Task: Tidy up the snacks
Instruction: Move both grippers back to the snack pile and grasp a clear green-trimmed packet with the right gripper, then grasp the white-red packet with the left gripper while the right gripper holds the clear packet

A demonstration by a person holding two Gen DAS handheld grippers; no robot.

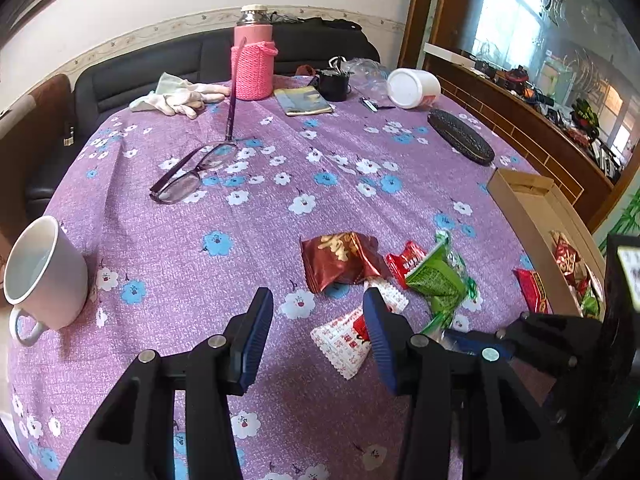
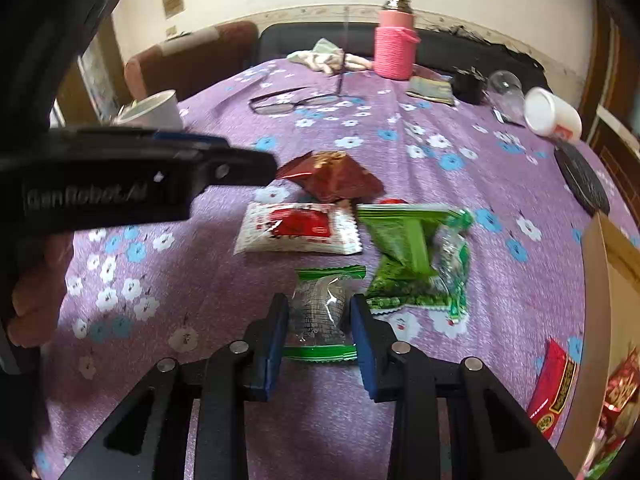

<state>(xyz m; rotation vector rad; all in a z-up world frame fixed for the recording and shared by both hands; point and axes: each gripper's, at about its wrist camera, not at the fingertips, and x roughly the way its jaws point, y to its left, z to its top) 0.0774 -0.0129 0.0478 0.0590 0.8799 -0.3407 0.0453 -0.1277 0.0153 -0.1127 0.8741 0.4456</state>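
My right gripper is shut on a clear snack packet with green ends, its blue pads pressing both sides. Beyond it lie a white-and-red packet, a green packet and a dark red packet. My left gripper is open and empty, hovering over the white-and-red packet, with the dark red packet, a small red packet and the green packet just ahead. A cardboard box at the right holds several snacks.
On the purple flowered tablecloth are a white mug, glasses, a pink flask, white gloves, a booklet, a tipped white jar and a dark case. A red packet leans on the box.
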